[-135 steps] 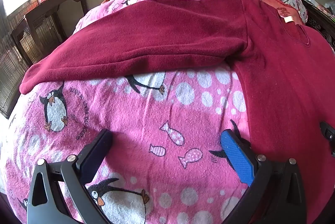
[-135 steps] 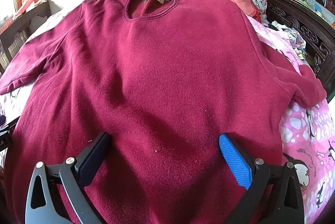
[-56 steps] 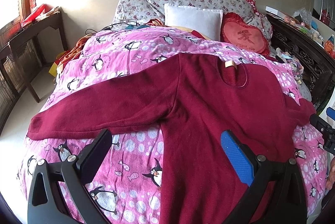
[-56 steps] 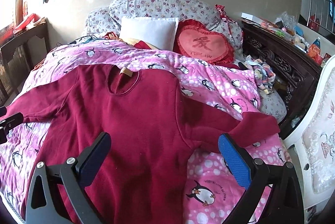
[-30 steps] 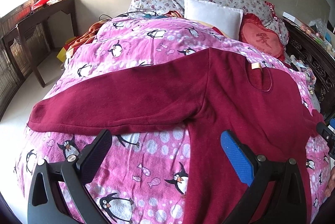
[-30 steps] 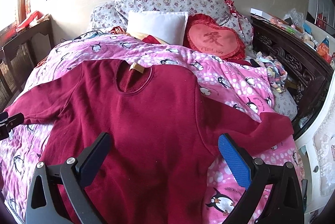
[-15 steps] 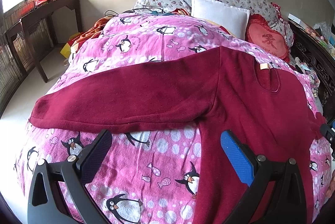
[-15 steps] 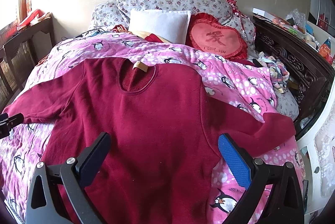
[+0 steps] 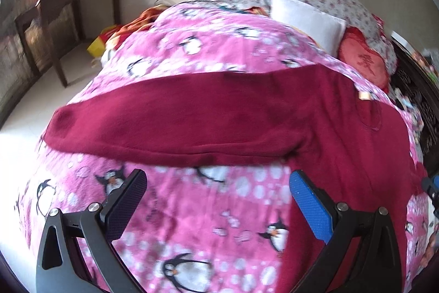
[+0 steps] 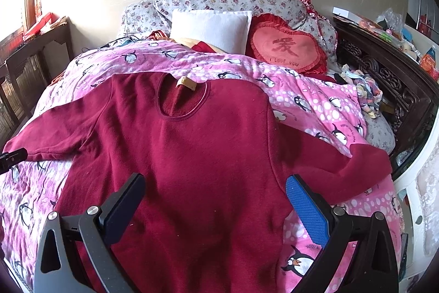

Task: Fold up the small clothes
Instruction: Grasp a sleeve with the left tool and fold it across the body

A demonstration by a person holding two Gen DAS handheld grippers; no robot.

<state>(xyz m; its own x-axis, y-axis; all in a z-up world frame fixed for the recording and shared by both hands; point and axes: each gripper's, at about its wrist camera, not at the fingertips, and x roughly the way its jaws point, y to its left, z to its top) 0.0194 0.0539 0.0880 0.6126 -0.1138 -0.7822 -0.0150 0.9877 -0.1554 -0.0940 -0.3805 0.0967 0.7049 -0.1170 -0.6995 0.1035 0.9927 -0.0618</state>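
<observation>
**Red sweater spread flat, both tongs wide**

Pink penguin blanket (image 10: 315, 101) covered the whole bed, and the dark red sweater (image 10: 197, 156) lay face up across it, neck hole toward the pillows, both sleeves stretched out to the sides. A white pillow (image 10: 211, 28) and a red heart cushion (image 10: 288, 46) sat near the headboard. The left gripper (image 9: 216, 199) hung over the blanket just below the left sleeve, jaws released and wide apart, grasping nothing. The right gripper (image 10: 214, 199) hovered over the sweater's lower body, jaws likewise spread and empty.
</observation>
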